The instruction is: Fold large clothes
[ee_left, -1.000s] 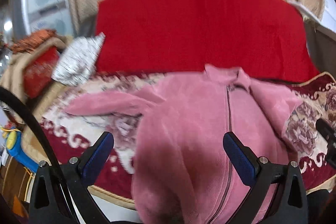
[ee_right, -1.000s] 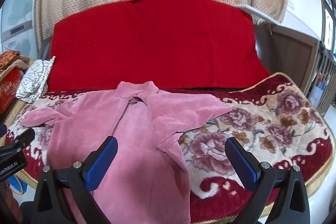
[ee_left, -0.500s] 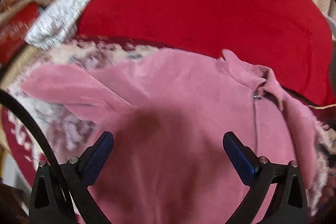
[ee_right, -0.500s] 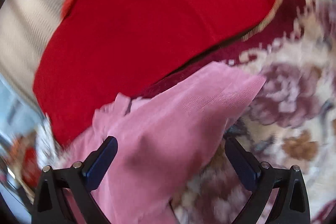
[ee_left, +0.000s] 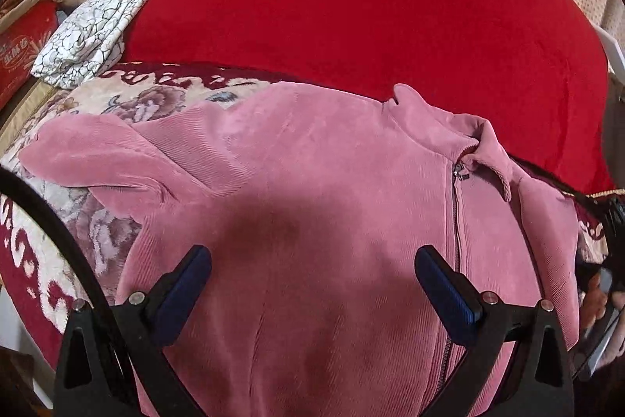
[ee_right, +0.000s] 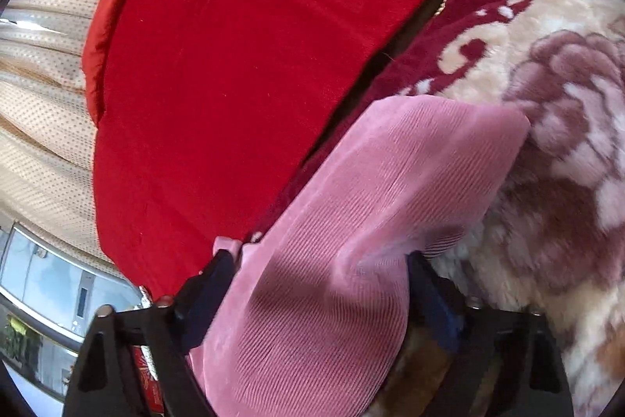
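A pink corduroy zip jacket (ee_left: 332, 174) lies front up on the flowered blanket (ee_left: 66, 241), collar toward the red cover. My left gripper (ee_left: 312, 276) hovers open just over the jacket's chest, left of the zip (ee_left: 455, 221), with nothing between its blue pads. In the right wrist view my rolled right gripper (ee_right: 318, 284) straddles the jacket's right sleeve (ee_right: 390, 182). Its jaws are closing with the sleeve between them, and the gap is still wide. One fingertip (ee_right: 211, 280) lies above the cloth; the other sits at the sleeve's lower edge.
A red cover (ee_left: 351, 6) drapes the sofa back behind the jacket. A crumpled white patterned cloth (ee_left: 90, 34) lies at the back left. A person's hand (ee_left: 593, 303) shows at the right edge. The blanket's flowered part (ee_right: 566, 143) spreads right of the sleeve.
Both grippers dropped toward the jacket. The right one rolled strongly, moved onto the right sleeve, and its jaws narrowed around it. The left one has held still over the chest since half a second ago.
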